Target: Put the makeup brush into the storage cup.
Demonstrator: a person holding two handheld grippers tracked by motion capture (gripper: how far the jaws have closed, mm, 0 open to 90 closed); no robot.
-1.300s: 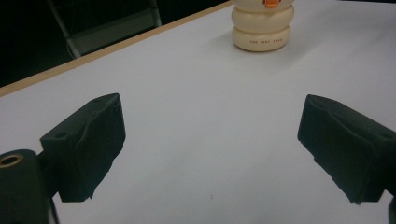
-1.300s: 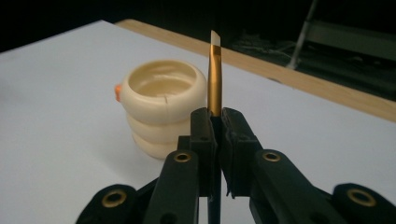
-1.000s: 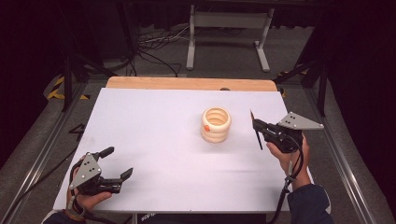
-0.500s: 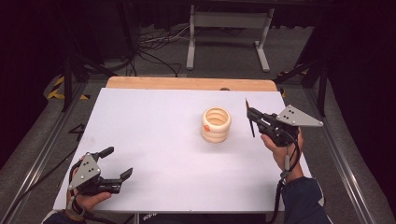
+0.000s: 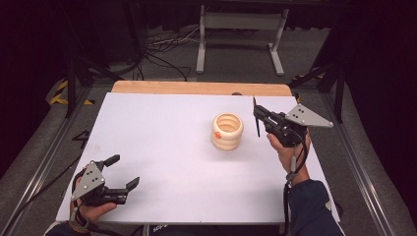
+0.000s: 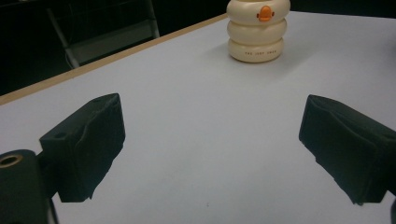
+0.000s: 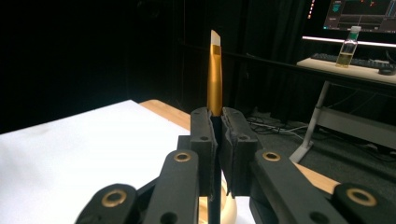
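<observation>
**Brush clamped beside the ringed holder**

The right gripper [image 5: 257,118] pinches a slim gold-ferruled brush [image 7: 215,74] upright, just beside the cream ringed holder [image 5: 227,131] at its 3 o'clock. The left gripper [image 5: 123,172], jaws spread, rests at the table's [image 5: 162,128] 7 o'clock corner.

The white rectangular table top [image 5: 162,142] has a bare wooden strip [image 5: 196,88] along its far edge at twelve o'clock. Beyond it, a grey metal desk frame [image 5: 239,29] stands on the floor, with black cables [image 5: 162,46] tangled at eleven o'clock. In the right gripper view, a clear plastic bottle of yellowish liquid [image 7: 348,48] stands at two o'clock beneath a lit monitor [image 7: 359,11].
</observation>
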